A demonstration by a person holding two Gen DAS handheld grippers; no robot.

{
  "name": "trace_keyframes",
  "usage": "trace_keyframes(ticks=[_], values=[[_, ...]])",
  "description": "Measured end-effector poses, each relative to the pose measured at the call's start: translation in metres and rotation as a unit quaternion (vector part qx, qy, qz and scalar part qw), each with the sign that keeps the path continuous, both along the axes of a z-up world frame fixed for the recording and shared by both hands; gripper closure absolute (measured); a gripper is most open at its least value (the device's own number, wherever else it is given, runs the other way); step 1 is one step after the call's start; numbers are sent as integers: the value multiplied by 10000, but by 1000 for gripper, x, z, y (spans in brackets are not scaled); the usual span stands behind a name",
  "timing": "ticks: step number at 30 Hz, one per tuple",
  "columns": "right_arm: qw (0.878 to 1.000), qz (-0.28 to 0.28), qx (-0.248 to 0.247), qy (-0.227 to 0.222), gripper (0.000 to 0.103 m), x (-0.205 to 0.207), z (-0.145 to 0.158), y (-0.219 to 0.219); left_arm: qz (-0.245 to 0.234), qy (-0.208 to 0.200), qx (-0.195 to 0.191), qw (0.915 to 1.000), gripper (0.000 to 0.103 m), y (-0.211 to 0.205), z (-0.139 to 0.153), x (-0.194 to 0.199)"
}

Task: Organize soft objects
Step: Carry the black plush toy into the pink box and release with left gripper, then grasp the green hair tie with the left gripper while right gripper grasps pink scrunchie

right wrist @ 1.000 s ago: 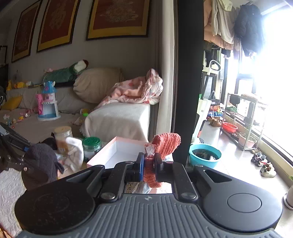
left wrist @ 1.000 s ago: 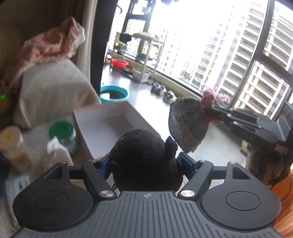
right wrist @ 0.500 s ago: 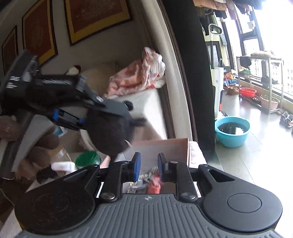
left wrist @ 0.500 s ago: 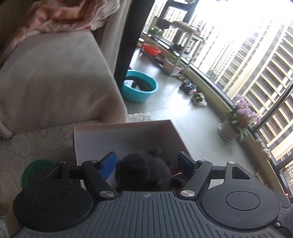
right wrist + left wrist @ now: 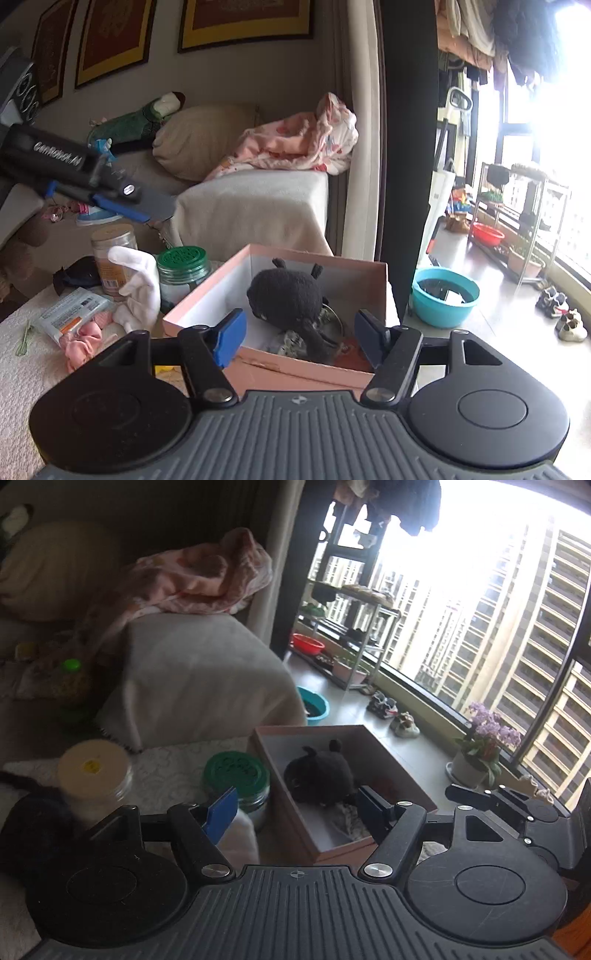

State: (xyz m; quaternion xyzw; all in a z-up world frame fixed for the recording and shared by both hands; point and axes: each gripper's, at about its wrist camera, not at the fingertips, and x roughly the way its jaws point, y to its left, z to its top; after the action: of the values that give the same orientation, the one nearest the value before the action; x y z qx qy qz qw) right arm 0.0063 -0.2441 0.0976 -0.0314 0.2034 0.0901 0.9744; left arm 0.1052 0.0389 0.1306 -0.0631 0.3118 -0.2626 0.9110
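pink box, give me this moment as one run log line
pink box: holds black plush | left gripper: open, empty | right gripper: just opened, empty | white glove: on table, not boxed

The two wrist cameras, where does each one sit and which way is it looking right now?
Left wrist: on the left gripper, looking down over its open jaws at the pink box and the window beyond; the right gripper shows at the right edge.
Right wrist: on the right gripper, whose jaws have just been opening with nothing gripped, facing the box and sofa; the left gripper hangs at upper left.
Shared: the box, black plush toy, green-lidded jar.
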Motion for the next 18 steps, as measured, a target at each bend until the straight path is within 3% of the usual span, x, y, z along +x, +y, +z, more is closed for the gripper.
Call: trace_keyframes(ticks=[8,14,18], values=[[9966,657,-81,491,33,-5,-10,66,1122,415,148,9927,27,120,-29,-46],[9903,975,-654,739,33,-17,-37,110,1798,901,697,9771,30,137,-82,-68],[9885,943,-1038,571,33,-27,-47,127,1949,1029,558,9738,31,139,-106,-71]])
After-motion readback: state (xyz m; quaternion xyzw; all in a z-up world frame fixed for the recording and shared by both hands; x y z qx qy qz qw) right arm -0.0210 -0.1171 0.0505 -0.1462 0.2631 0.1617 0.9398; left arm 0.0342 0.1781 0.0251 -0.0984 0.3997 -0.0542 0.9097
